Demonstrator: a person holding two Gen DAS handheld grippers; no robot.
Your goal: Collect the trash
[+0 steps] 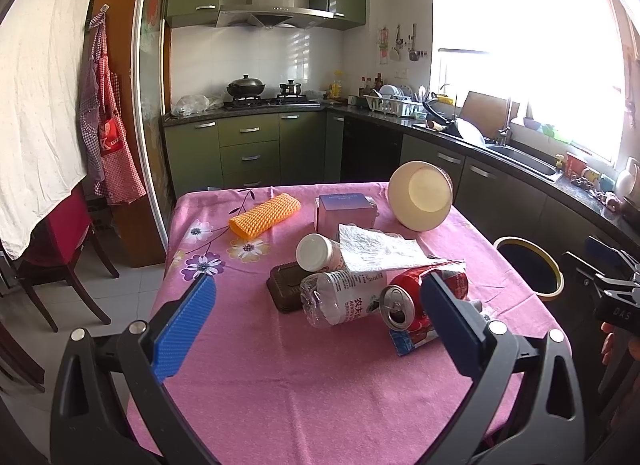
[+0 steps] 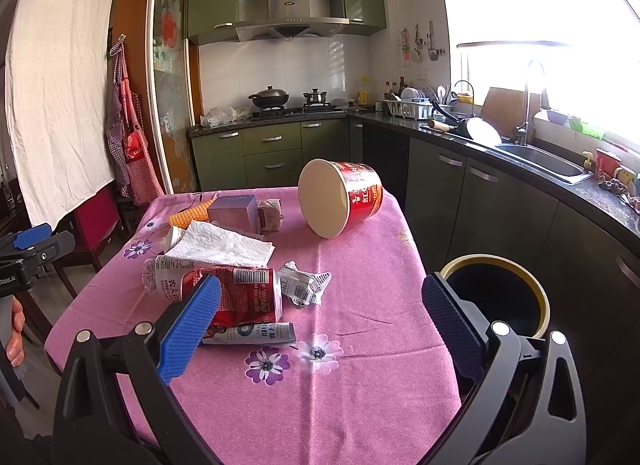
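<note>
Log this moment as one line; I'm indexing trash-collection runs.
phase: start | left gripper: open, empty | right gripper: open, empty | red can: on table | bin: beside table

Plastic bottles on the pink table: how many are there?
2: a clear water bottle lying beside the red can, and a small white-capped bottle behind it, partly under the tissue. More may be hidden.

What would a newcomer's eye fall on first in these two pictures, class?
Probably the big red noodle cup lying on its side at the far end of the pink tablecloth. Next comes the heap nearer the camera: a red can and a clear bottle under a white paper towel. A black bin stands beside the table's right edge.
</note>
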